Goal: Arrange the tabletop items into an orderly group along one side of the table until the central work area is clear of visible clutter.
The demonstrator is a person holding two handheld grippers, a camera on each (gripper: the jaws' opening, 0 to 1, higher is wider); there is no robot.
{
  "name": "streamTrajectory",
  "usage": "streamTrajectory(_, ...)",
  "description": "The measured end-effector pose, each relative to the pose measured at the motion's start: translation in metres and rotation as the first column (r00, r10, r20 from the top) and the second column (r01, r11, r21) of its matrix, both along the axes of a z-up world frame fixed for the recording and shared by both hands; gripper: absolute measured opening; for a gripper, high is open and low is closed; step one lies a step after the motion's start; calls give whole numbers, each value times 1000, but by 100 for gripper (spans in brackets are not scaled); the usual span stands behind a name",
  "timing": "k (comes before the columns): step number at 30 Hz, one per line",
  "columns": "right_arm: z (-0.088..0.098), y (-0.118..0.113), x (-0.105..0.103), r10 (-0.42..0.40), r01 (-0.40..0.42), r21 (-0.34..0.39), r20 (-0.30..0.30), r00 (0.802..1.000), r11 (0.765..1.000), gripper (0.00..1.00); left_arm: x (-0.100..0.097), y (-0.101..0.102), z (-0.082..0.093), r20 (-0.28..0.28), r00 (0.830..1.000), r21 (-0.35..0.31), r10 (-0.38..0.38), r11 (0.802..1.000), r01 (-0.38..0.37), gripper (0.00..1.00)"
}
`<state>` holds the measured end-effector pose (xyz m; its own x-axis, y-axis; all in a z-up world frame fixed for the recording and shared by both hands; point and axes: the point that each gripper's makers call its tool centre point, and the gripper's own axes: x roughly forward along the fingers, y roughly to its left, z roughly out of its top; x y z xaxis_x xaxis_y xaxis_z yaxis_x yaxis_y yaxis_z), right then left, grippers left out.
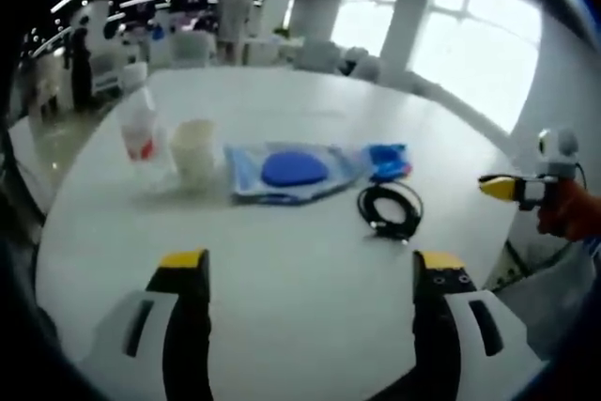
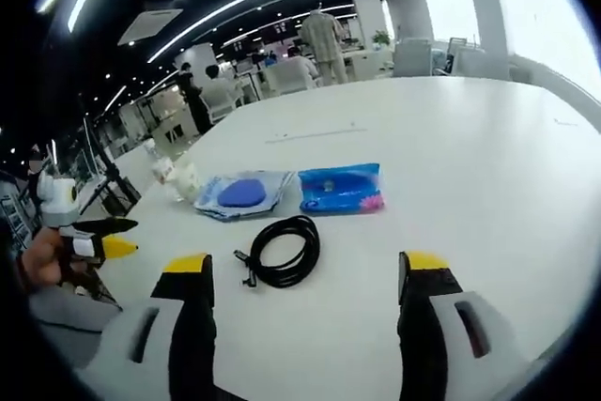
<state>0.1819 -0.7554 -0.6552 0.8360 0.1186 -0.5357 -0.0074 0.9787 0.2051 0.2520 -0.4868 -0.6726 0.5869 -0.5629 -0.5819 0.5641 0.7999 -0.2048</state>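
In the left gripper view, my left hand-held gripper stands wide open and empty at lower centre, above the white counter; mid-frame lie a clear bottle, a white cup, a clear pouch with a blue disc and a coiled black cable. In the right gripper view, my right hand-held gripper is likewise wide open and empty, the cable just beyond it and a blue packet at centre.

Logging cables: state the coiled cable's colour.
Black; the coiled round cable shows best in the right gripper view.
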Motion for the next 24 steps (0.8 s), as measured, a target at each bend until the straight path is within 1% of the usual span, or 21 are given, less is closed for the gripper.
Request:
streamTrajectory(2, 5, 3, -3, 9, -9, -11, 9, 1000, 1000, 80, 3, 6, 6, 18, 1000, 0, 20, 1000, -20, 86)
streamTrajectory(4, 7, 5, -5, 10, -10, -22, 15, 1000, 1000, 80, 2, 12, 9, 8, 999, -14, 33, 999, -33, 86)
streamTrajectory(7, 4, 5, -9, -6, 7, -42, 16, 1000, 999, 82, -5, 18, 16, 9, 999, -15, 35, 999, -35, 86)
streamTrajectory(9, 1, 7, -12, -19, 19, -22, 5, 1000, 1000, 82, -6, 17, 30, 43, 998, -44, 36, 998, -34, 88)
streamTrajectory(11, 0, 9, -15, -8, 7, -36, -10, 1000, 999, 83, -11, 18, 37, 71, 997, -25, 16, 1000, -14, 89)
streamTrajectory(12, 3, 9, -15, -5, 5, -45, -4, 1000, 999, 83, -12, 19, 38, 82, 997, -16, 7, 1000, -6, 89)
streamTrajectory(13, 6, 8, -14, -6, 6, -57, 8, 1000, 998, 83, -15, 19, 35, 87, 996, 3, -8, 1000, 8, 90)
streamTrajectory(16, 3, 7, -16, -7, 7, -68, 1, 1000, 998, 82, -20, 21, 24, 86, 996, 37, -32, 999, 28, 90)
streamTrajectory(17, 0, 7, -17, -9, 8, -67, -12, 1000, 998, 82, -23, 23, 18, 55, 998, 61, -34, 998, 31, 91)
streamTrajectory(18, -2, 8, -18, -11, 9, -58, -23, 1000, 998, 82, -23, 21, 17, 60, 997, 70, -40, 997, 36, 91)
streamTrajectory(19, -1, 7, -18, -8, 6, -66, -22, 1000, 998, 82, -23, 20, 18, 68, 997, 73, -45, 996, 40, 92)
streamTrajectory(20, -1, 7, -18, -5, 3, -75, -20, 1000, 997, 81, -21, 18, 22, 96, 994, 87, -62, 995, 54, 92)
streamTrajectory(21, -1, 7, -18, -3, 1, -80, -20, 1000, 997, 81, -21, 17, 24, 103, 993, 86, -64, 995, 55, 92)
streamTrajectory(22, -1, 8, -18, 3, -5, -86, -21, 1000, 996, 81, -20, 18, 24, 107, 992, 83, -64, 995, 55, 92)
streamTrajectory(24, -6, 11, -20, 12, -14, -72, -34, 999, 997, 81, -21, 20, 21, 98, 994, 79, -57, 996, 49, 92)
